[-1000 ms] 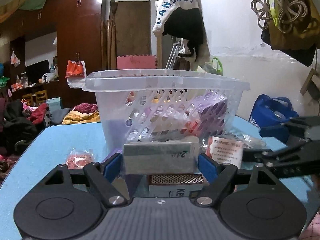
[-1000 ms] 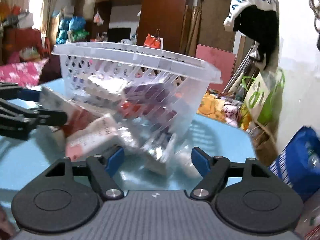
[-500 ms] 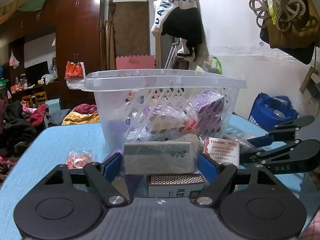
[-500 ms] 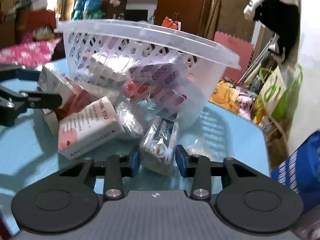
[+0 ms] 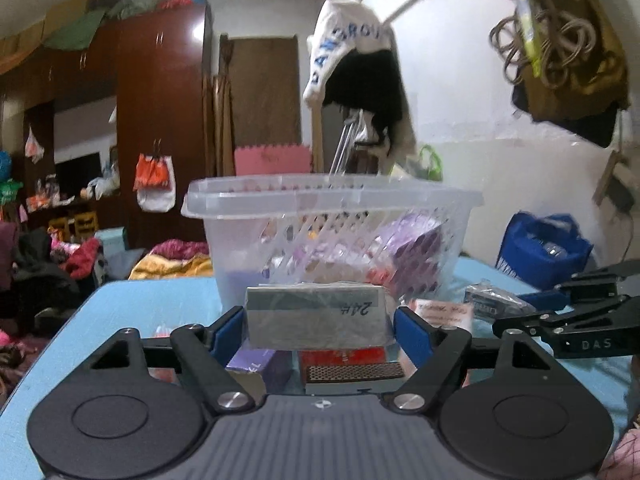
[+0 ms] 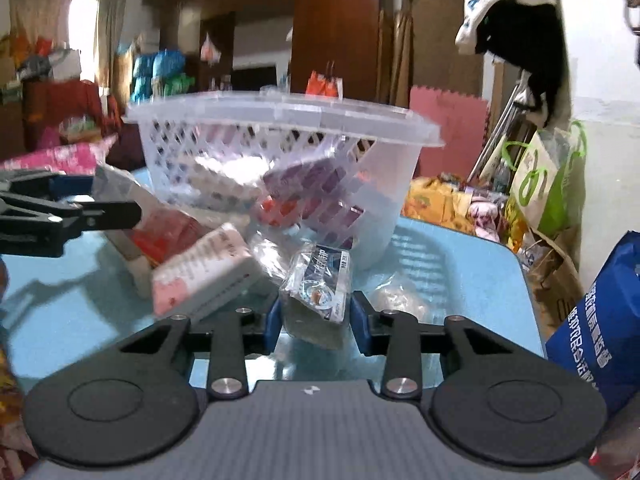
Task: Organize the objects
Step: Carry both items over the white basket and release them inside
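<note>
At the bottom centre of the left wrist view, the left hand-held gripper [image 5: 318, 322] is closing its jaws on a grey box [image 5: 316, 316] wrapped in clear film, lifted above a matchbox [image 5: 352, 368] lying on the blue table [image 5: 160, 300]. Low in the right wrist view, the right hand-held gripper [image 6: 316, 320] is clamping a small plastic packet [image 6: 320, 280] beside a pink-and-white box [image 6: 204, 268]. Behind them, mid-frame, a clear basket [image 6: 280, 116] is sitting on the table, holding purple and red packs.
</note>
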The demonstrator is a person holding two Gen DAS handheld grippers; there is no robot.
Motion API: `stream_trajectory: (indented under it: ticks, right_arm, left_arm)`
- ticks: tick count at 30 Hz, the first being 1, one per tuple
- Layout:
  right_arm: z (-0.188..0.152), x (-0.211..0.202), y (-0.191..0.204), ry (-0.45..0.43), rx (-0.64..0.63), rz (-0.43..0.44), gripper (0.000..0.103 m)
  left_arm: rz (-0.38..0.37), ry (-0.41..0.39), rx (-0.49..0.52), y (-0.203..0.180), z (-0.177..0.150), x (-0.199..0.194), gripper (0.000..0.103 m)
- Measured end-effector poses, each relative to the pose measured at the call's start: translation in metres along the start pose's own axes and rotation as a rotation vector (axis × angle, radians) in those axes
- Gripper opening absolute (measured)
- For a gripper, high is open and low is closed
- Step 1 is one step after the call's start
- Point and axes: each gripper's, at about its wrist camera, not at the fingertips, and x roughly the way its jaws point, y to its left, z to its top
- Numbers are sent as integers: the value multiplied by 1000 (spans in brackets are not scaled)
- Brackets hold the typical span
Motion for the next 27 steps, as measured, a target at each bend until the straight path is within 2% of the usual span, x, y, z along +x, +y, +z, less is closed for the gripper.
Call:
stream_trajectory:
  ticks: [3,9,20,24,27]
  right_arm:
    - [-6,-14,1,-54,39,28,40]
    - [-11,-26,1,-88,84,50,40]
    - [-7,-39,7,-138,105,84,40]
    - [5,-45,10,-168,102,101,40]
    - [29,-48,12,-192,70,102,40]
  left_arm:
    - [-19,-36,-15,3,-2,-13,82]
    - [-41,-84,-16,11,-3,-32,82]
    - [-97,-86,-23,19,-16,-46,82]
    - [-128,-112,-71,28,-3,-50,82]
    - [-153,-143,-83,31,25,-50,82]
